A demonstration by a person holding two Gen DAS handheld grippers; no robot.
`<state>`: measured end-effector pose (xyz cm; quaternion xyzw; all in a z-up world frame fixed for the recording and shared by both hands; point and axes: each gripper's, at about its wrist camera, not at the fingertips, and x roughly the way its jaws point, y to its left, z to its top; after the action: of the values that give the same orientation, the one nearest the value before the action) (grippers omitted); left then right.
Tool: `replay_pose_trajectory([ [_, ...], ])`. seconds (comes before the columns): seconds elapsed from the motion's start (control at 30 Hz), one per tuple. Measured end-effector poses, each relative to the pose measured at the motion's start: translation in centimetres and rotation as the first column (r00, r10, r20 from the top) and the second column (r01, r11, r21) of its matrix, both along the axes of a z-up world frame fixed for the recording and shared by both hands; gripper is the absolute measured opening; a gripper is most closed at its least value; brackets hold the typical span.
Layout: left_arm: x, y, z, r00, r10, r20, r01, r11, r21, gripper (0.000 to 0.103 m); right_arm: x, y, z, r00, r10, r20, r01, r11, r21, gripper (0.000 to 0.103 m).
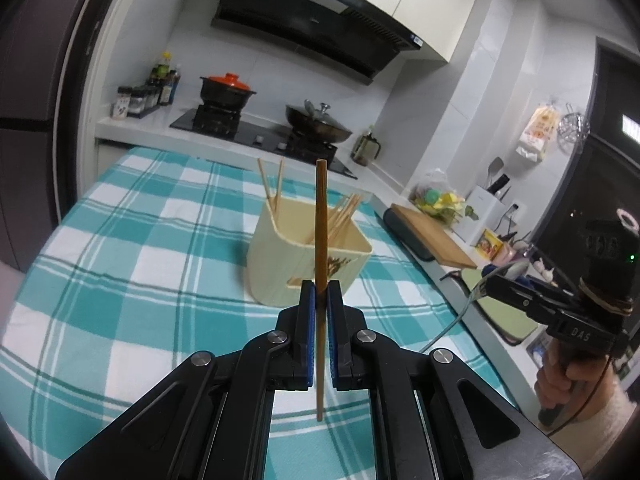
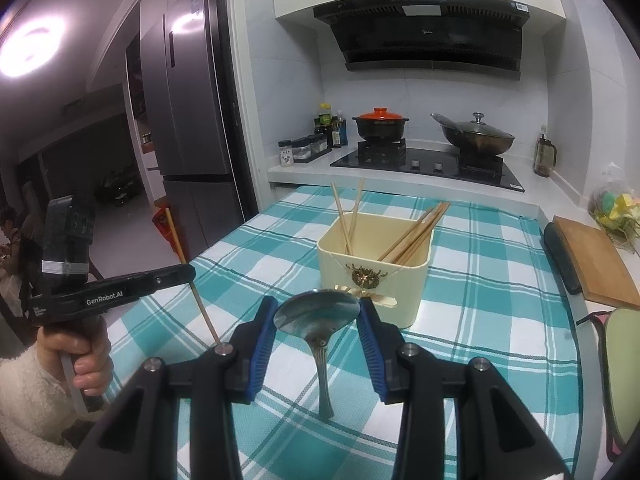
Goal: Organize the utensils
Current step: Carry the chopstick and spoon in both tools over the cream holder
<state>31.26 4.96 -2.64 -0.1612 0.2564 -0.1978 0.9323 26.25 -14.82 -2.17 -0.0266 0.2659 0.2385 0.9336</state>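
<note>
The cream rectangular plastic utensil holder (image 1: pixel 308 256) serves as landmark. In the left wrist view a dark brown wooden chopstick (image 1: pixel 321 240) crosses in front of it, hiding a strip of its near wall and part of its printed emblem. Inside the holder, the lower ends of the pale bamboo chopsticks (image 2: pixel 416 236) are hidden by its walls. Right of the holder, a silver metal spoon (image 1: pixel 508 270) is blurred and its bowl partly covered. In the right wrist view, the holder's lower front is hidden behind the spoon bowl (image 2: pixel 318 310).
</note>
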Motion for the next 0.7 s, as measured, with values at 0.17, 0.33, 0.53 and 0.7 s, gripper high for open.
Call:
replay_pose_trajectory([
  [0.17,2.8,-1.1,7.1,0.994,-0.03,0.107,0.027,0.999,0.028,0.004,3.2,-0.5,4.3,0.999,-0.015,0.033,0.014,0.999,0.029,0.041],
  [0.33,7.9,-2.8,11.9,0.982,-0.025,0.186,0.015,0.998,0.054,0.004,7.8,-1.0,9.3,0.992,-0.07,0.101,0.064,0.996,0.065,0.041],
  [0.53,14.9,-6.0,10.9,0.99,-0.024,0.141,0.006,0.992,0.128,0.004,13.5,-0.9,10.6,0.983,-0.121,0.139,0.113,0.991,0.066,0.041],
  [0.7,19.3,-7.9,6.5,0.999,-0.015,0.03,0.009,0.983,0.184,0.004,18.6,-0.7,7.1,0.987,-0.155,0.044,0.155,0.988,0.008,0.041],
])
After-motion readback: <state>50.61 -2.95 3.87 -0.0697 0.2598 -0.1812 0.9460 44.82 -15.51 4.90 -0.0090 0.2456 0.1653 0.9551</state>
